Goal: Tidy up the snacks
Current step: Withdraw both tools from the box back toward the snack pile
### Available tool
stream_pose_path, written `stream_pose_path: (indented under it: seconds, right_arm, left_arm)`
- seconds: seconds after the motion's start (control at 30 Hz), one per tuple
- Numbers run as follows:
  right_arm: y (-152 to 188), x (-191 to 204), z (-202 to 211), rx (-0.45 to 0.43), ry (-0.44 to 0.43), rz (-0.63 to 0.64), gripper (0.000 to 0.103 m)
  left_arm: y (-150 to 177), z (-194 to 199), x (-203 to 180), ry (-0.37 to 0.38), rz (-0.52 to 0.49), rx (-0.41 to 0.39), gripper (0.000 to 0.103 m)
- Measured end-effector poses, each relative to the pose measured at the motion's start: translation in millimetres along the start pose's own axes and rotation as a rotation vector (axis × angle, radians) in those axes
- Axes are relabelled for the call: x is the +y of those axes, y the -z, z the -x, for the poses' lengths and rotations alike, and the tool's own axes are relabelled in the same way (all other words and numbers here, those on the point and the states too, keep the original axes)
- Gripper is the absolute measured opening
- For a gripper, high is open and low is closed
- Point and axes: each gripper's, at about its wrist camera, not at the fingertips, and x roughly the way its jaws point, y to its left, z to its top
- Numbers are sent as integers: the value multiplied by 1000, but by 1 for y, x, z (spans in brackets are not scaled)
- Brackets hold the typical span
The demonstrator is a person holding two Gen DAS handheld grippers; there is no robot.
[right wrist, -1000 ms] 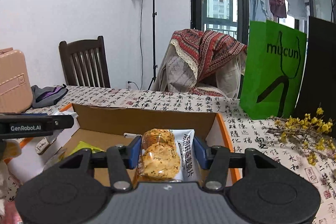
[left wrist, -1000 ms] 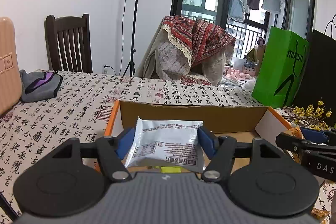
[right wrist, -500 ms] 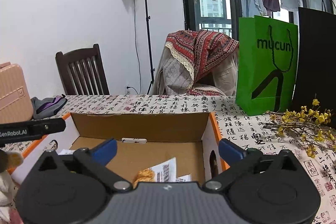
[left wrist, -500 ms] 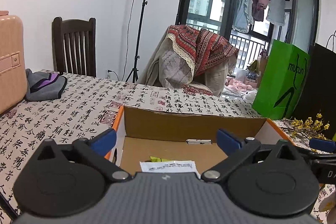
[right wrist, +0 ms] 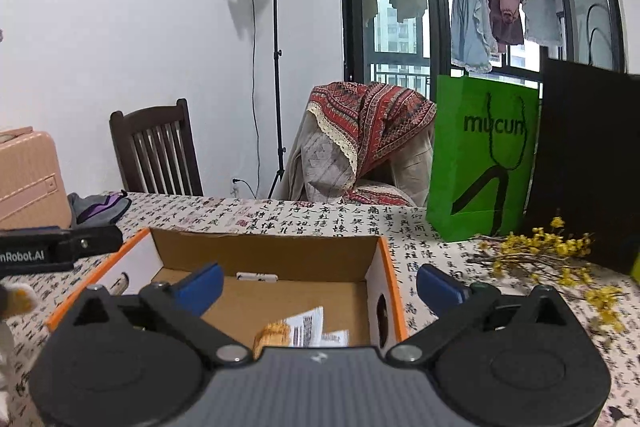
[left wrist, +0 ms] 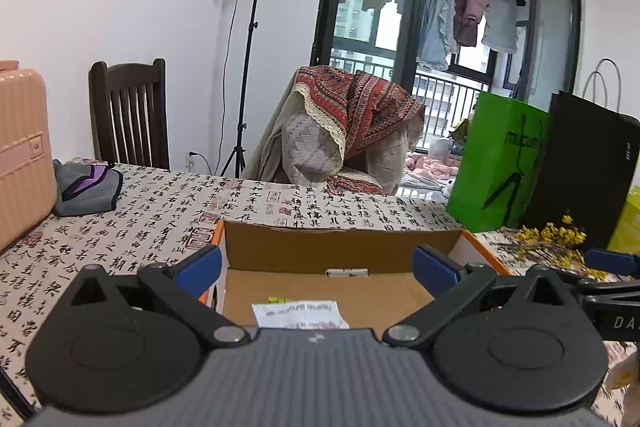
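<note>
1. Left gripper (left wrist: 317, 269): blue-padded jaws spread wide, nothing between them. It hangs above the open brown cardboard box with orange rim (left wrist: 340, 247).
2. Right gripper (right wrist: 320, 285): jaws wide too, empty, over the same box.
3. White flat snack packet with printed label (left wrist: 300, 313) lies on the box floor; clear-front packet of golden crackers (right wrist: 294, 329) lies near the right wall.
4. Risk: the grippers sit near each other, so a careless sideways reach may knock them together or clip the box rim.
5. Risk: dried yellow flower sprigs (right wrist: 548, 259) beside the box may get swept.

Green paper bag (right wrist: 482, 163), black bag (right wrist: 584, 163), yellow flower sprigs (right wrist: 548, 251), wooden chair (left wrist: 130, 115), light stand (left wrist: 250, 39)
</note>
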Motion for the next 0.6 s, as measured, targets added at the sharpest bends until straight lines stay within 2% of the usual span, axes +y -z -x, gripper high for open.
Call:
stream_pose_path:
  seconds: [0.6]
  right_arm:
    - [53, -1, 81, 46, 26, -5, 103]
  left_arm:
    - [41, 68, 15, 30, -14, 49, 103]
